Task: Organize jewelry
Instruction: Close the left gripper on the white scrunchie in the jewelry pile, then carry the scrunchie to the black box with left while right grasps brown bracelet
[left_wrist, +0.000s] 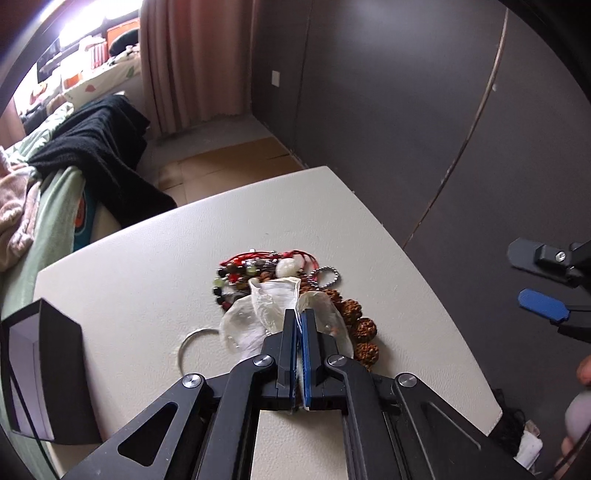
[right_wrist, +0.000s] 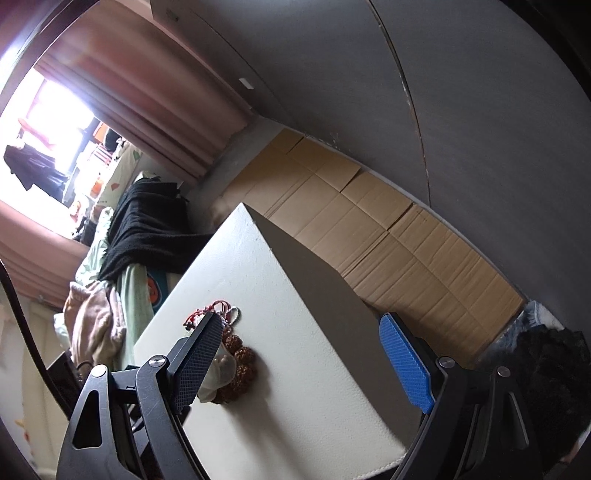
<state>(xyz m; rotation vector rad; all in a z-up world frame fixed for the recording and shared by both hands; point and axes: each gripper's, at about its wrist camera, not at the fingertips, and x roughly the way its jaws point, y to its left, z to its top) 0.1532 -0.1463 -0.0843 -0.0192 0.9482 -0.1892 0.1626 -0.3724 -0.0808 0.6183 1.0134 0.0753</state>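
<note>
**Jewelry sort: barely begun, first item pinched**

- Box (left_wrist: 40, 369): black, at the table's left edge; contents not visible.
- Bangle (left_wrist: 188, 343): silver, loose on the table (left_wrist: 147, 258), beside the heap.
- Heap (left_wrist: 273, 273): red cords, beads, chain and brown seed beads, all tangled mid-table. Nothing visibly sorted.
- Left gripper (left_wrist: 300, 325): jaws closed tight on a clear bag (left_wrist: 273, 299) atop the heap; not lifted clear.
- Right gripper (right_wrist: 317, 358): jaws wide, empty, over the table right of the heap.

Remaining, by estimate: nearly everything.
</note>
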